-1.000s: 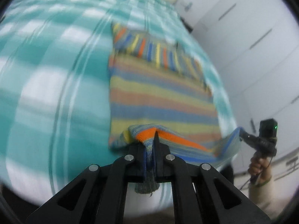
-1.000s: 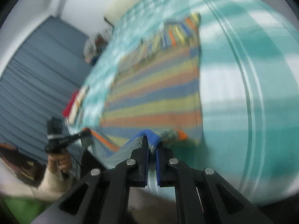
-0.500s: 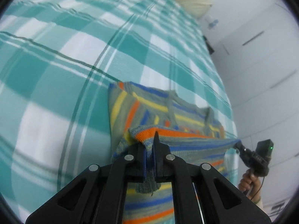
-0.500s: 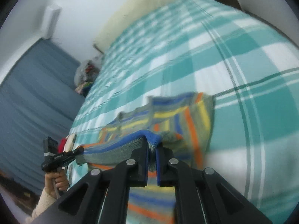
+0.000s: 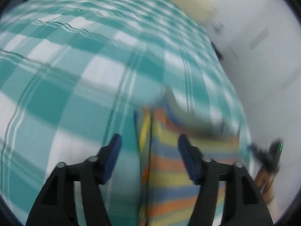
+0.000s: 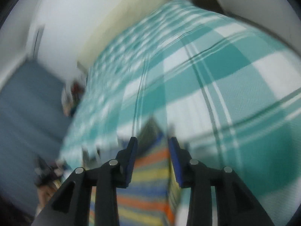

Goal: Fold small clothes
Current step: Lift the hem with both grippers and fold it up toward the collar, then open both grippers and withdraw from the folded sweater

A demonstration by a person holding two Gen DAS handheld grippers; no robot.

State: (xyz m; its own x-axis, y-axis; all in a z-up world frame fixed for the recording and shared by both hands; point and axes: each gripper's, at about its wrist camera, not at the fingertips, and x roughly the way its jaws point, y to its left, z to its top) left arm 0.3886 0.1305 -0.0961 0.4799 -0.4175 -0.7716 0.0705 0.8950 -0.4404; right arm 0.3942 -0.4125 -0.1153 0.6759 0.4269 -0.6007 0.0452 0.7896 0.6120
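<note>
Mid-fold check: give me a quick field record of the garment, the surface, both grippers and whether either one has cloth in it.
garment: striped knit garment, lying on the bed, a folded edge along its left side in the left wrist view
surface: teal and white checked bedspread
left gripper: fingers opening, nothing between them, garment lies below
right gripper: fingers opening, no cloth pinched, garment lies below
background: cream pillow at the far end of the bed
image quality: both views motion-blurred
</note>
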